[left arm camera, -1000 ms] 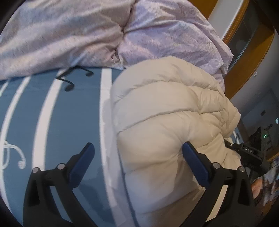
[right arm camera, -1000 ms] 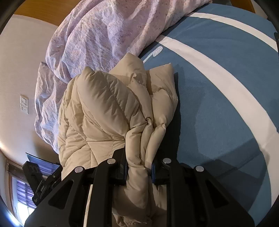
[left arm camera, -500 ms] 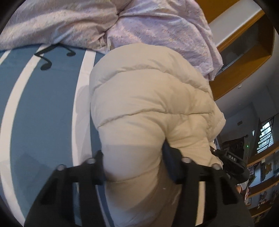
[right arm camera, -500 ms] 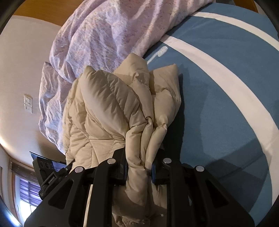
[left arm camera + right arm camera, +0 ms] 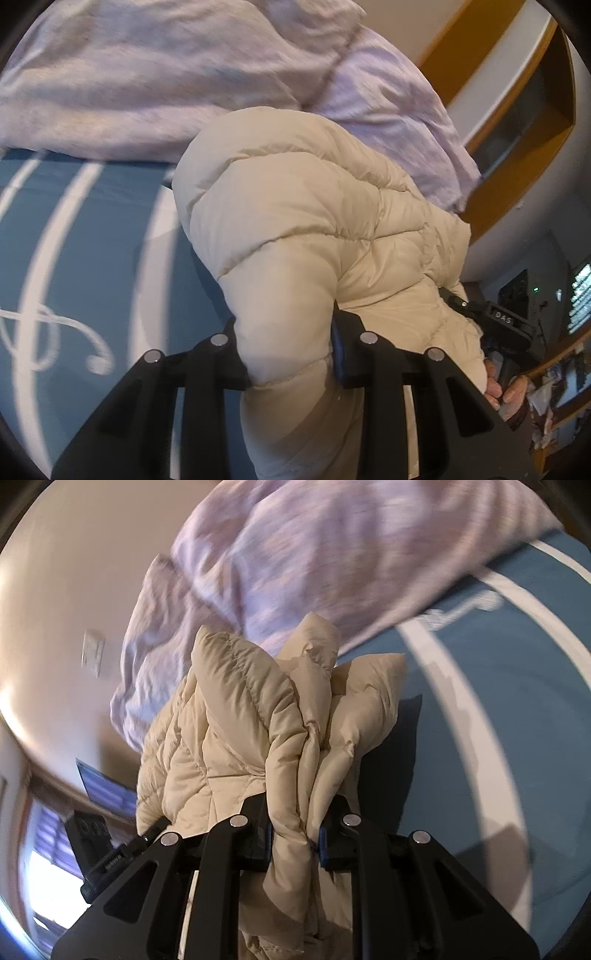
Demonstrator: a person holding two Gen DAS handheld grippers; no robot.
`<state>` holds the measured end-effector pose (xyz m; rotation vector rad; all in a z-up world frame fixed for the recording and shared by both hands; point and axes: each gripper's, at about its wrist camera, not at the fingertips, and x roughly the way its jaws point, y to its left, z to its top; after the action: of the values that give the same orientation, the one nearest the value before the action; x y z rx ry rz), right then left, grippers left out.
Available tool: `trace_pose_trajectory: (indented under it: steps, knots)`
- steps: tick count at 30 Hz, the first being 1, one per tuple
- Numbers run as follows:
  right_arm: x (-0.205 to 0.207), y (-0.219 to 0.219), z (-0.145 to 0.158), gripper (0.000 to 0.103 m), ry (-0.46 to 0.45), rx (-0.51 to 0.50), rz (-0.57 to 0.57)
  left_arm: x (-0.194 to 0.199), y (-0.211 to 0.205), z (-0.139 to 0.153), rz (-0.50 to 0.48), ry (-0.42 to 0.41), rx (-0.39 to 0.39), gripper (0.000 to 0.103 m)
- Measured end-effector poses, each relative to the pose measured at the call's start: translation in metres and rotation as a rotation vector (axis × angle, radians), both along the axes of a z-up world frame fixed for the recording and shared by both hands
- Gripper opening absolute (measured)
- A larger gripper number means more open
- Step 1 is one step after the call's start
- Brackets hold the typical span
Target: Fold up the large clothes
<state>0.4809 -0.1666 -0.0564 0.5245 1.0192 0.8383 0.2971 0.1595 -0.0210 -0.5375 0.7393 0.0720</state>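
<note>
Only in the left view: the other gripper's black body, marked "DAS", at the far right edge with a bare hand (image 5: 506,391) wrapped round it, plus wooden shelving (image 5: 535,122) behind.
Only in the right view: a pale wall with a light switch (image 5: 92,651), a bright window low on the left, and the layered quilted edges of the jacket seen end-on.
Both views: cream puffer jacket (image 5: 314,229) bunched over a blue bedsheet (image 5: 92,240) with white stripes; a rumpled lilac duvet (image 5: 166,74) lies behind it.
Left gripper (image 5: 288,354): fingers squeezed onto a thick rounded roll of the jacket, which bulges up and forward from between them.
Right gripper (image 5: 293,836): fingers pinching a narrow stack of several jacket (image 5: 258,716) folds; the folds fan out above the tips and hang below them.
Jacket position: held between both grippers, its left edge over the bedsheet (image 5: 480,738), its far end against the duvet (image 5: 332,554).
Sharpness: both views are motion-blurred, mostly in the bedding.
</note>
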Motion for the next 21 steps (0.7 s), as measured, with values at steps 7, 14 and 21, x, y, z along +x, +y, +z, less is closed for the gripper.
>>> trace_pose_trajectory:
  steps: [7,14,21]
  knots:
    - [-0.005,0.059,-0.006,0.017,-0.039,-0.068,0.059,-0.01,0.041,-0.008,0.074,0.036,0.043,0.032]
    - [-0.002,0.079,-0.015,0.017,-0.067,-0.15,0.049,0.001,0.043,-0.024,0.086,0.064,0.156,0.038]
    - [-0.014,0.079,-0.017,0.036,-0.118,-0.264,0.024,0.001,0.024,-0.021,0.157,0.103,0.393,0.067]
